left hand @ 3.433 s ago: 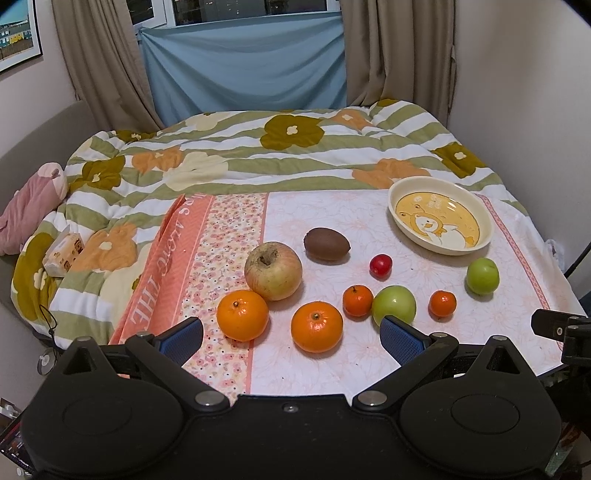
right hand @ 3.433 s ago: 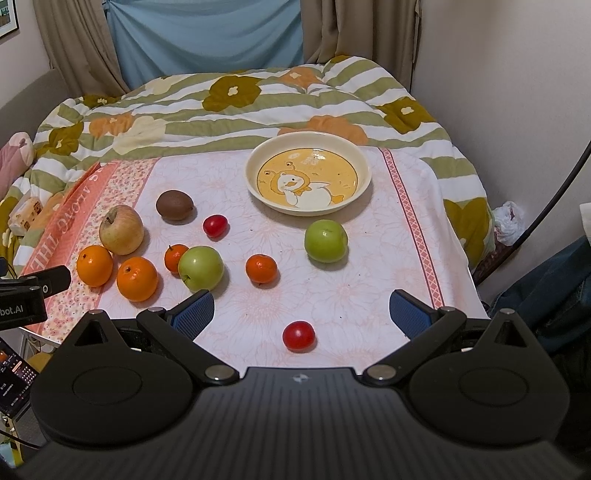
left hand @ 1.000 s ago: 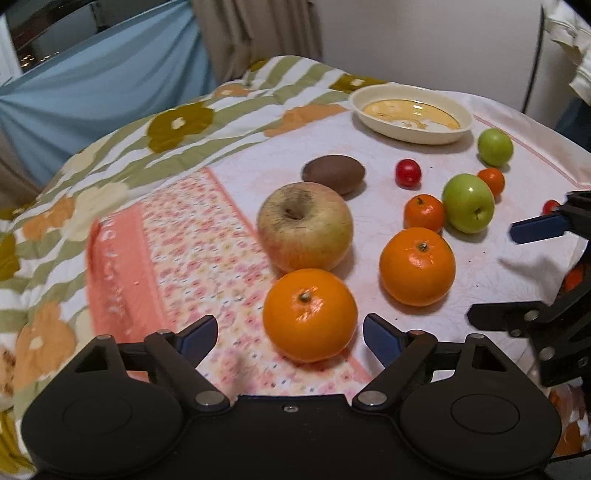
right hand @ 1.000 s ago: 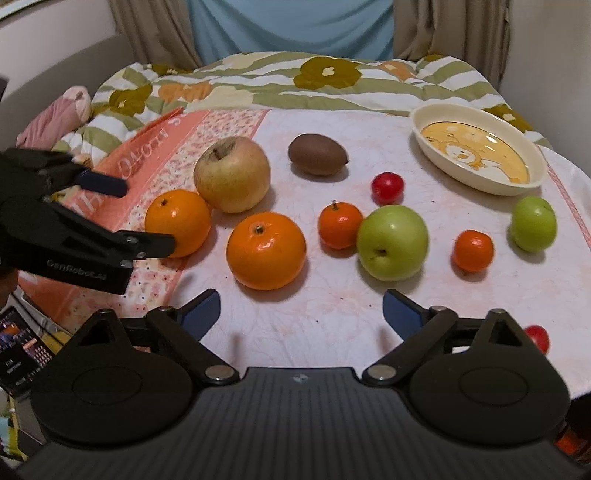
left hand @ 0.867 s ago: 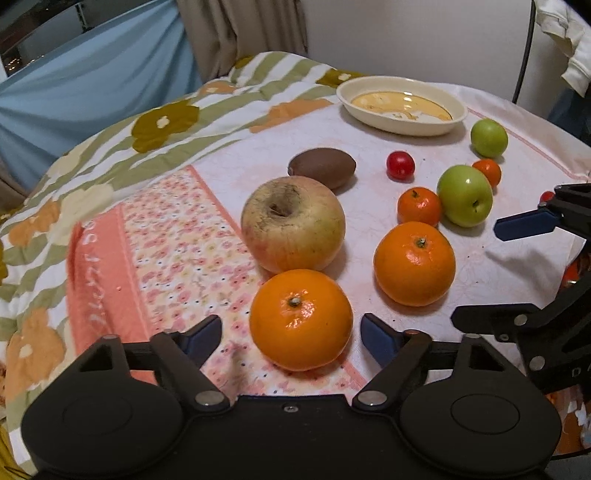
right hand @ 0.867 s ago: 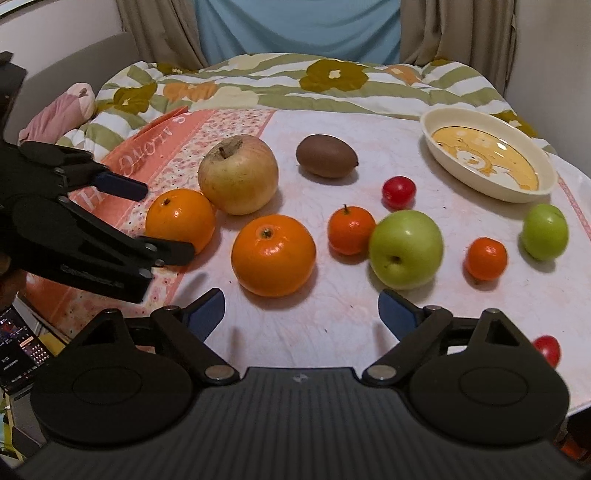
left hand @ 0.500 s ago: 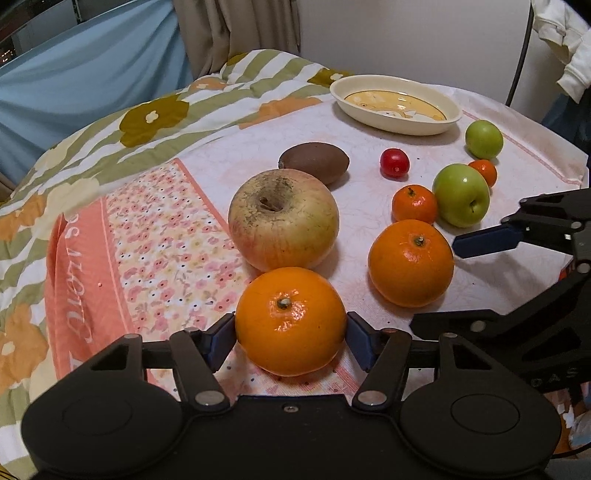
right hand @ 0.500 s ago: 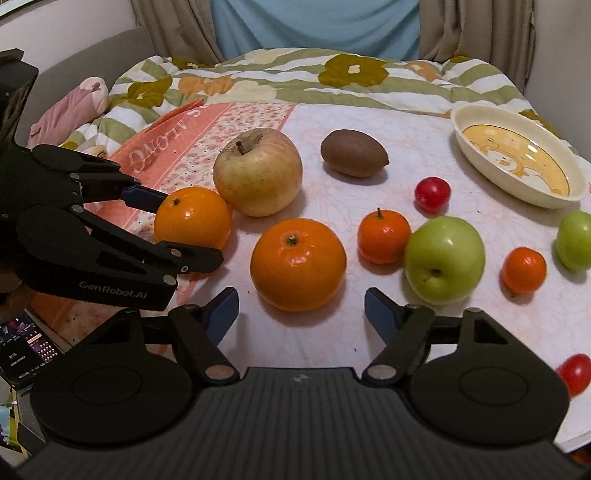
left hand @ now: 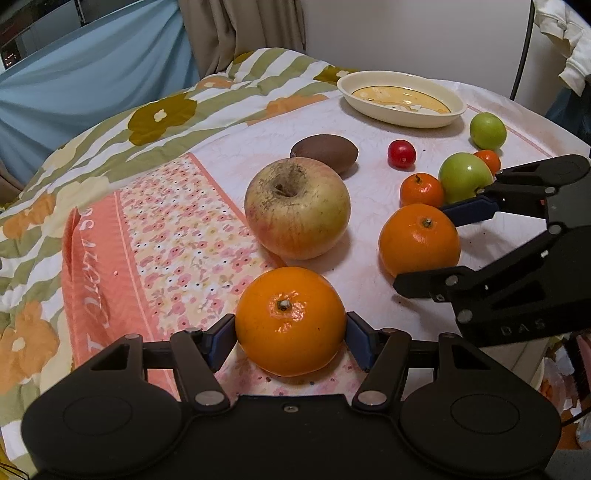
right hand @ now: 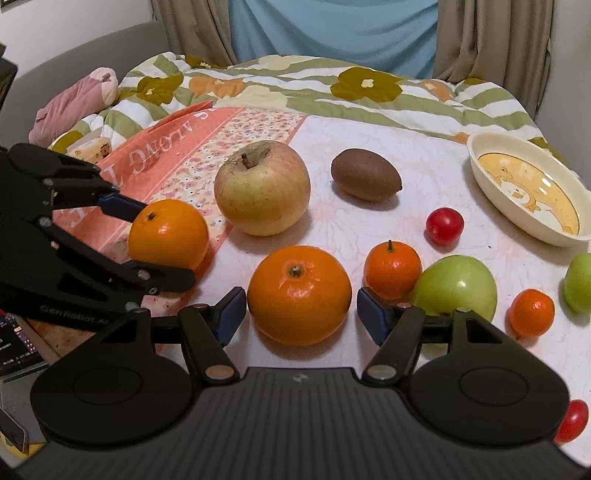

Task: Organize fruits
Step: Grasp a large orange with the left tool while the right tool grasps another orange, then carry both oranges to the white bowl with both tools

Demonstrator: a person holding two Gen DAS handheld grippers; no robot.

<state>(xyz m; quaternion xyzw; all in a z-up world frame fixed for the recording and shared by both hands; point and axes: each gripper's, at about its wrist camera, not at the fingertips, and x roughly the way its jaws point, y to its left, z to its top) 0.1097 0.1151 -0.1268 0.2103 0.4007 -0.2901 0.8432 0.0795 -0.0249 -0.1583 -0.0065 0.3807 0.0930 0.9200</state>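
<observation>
A large yellow-red apple sits on the cloth just beyond both grippers, with a brown oval kiwi behind it. Directly in front of the apple, a big round orange rests between the blue pads of the left gripper, and both pads touch its sides. To the right of it a second big orange lies between the fingers of the right gripper; a thin gap shows on each side of this fruit.

A large green apple stands just right of the right gripper's far finger, a smaller green apple lies further off near the cream oval dish with a yellow cartoon bear, and two small mandarins and two red cherry tomatoes are scattered among them.

Everything rests on a pale pink printed cloth with a salmon floral border, spread over a green-striped flowered quilt. Beige curtains and a blue sheet hang behind, and a pink plush toy lies at the far left.

The left gripper is clamped on its orange, which still sits on the cloth. The right gripper's jaws are closing around the second orange, and its pads are not yet pressing on it.
</observation>
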